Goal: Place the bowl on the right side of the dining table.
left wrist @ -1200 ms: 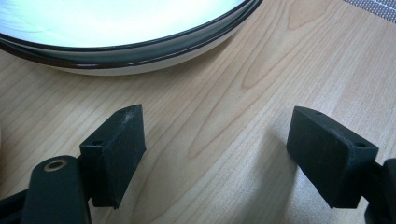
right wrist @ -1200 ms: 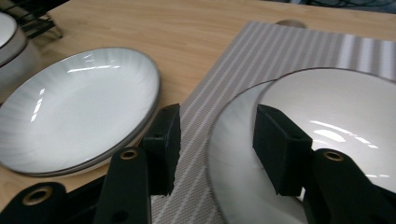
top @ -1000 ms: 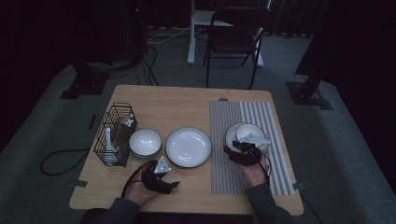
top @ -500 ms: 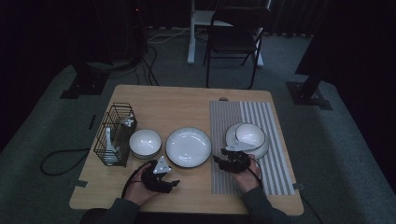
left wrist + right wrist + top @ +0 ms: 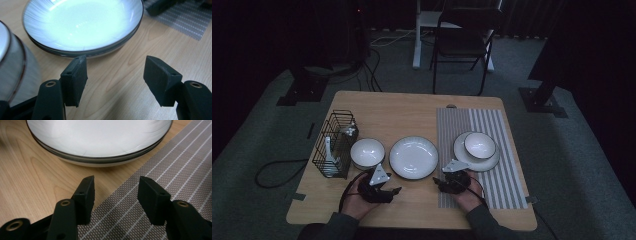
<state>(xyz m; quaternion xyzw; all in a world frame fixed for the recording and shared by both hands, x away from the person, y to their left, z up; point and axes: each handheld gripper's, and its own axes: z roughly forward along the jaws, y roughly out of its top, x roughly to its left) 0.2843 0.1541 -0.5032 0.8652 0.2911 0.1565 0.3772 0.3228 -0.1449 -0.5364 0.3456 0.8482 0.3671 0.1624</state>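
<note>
A wide white plate (image 5: pixel 414 157) lies mid-table, with a small white bowl (image 5: pixel 367 152) to its left. Another bowl (image 5: pixel 480 144) rests on a second plate (image 5: pixel 462 157) on the striped placemat (image 5: pixel 507 175). My left gripper (image 5: pixel 393 190) hovers over bare wood just in front of the wide plate (image 5: pixel 82 22) and beside the small bowl (image 5: pixel 12 70). Its jaws (image 5: pixel 115 77) are open with nothing between them and have just been closing a little. My right gripper (image 5: pixel 438 181) is at the placemat's left edge (image 5: pixel 162 170), facing the wide plate (image 5: pixel 100 137). It (image 5: pixel 116 195) is open and empty, its jaws just widening.
A black wire basket (image 5: pixel 334 145) with utensils stands at the table's left side. The table's front edge runs close behind both hands. A chair (image 5: pixel 462 45) and stands are on the floor beyond the table.
My right gripper has drawn away from the bowl on the placemat's plate, moving left and toward the front edge. The bowl stays on that plate. The left hand has barely shifted.
</note>
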